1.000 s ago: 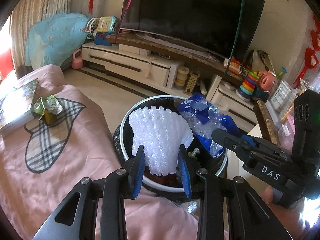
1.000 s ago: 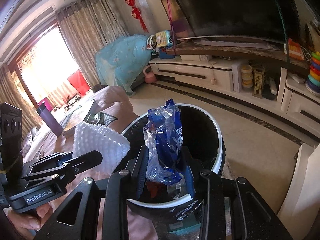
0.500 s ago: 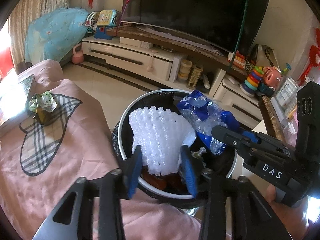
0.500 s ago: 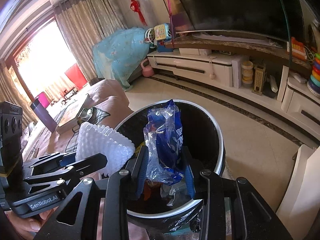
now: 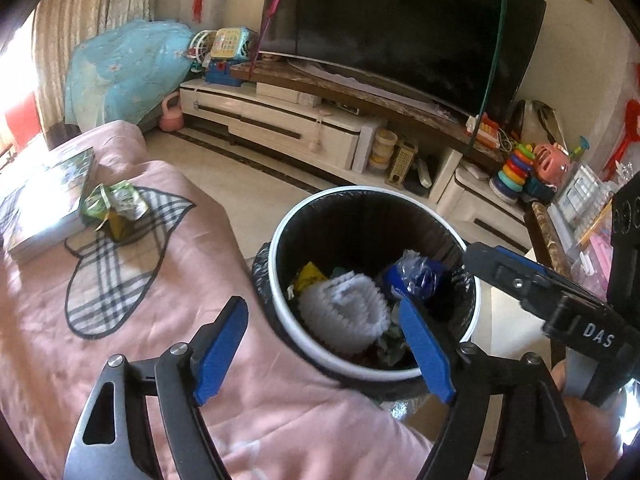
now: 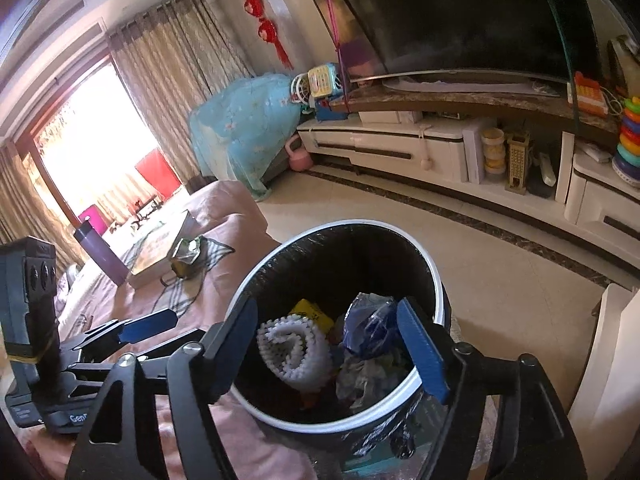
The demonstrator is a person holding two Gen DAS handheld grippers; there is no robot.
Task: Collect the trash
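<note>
A round bin (image 5: 320,208) with a white rim and black liner stands beside the pink-covered bed; it also shows in the right wrist view (image 6: 434,264). Inside lie a rolled white foam net (image 5: 344,312) (image 6: 294,350) and a crumpled blue plastic bag (image 5: 416,276) (image 6: 370,330). My left gripper (image 5: 324,344) is open and empty over the bin's near rim. My right gripper (image 6: 328,344) is open and empty above the bin. A crumpled green wrapper (image 5: 114,208) (image 6: 185,254) lies on the bed next to a book.
A book (image 5: 44,208) lies on the pink bed cover (image 5: 120,360). A purple bottle (image 6: 100,252) stands on the bed. A TV cabinet (image 5: 288,128) with toys runs along the far wall. A white cabinet (image 6: 608,380) stands right of the bin.
Both grippers opened. The white foam net and the blue plastic bag dropped from the jaws into the bin.
</note>
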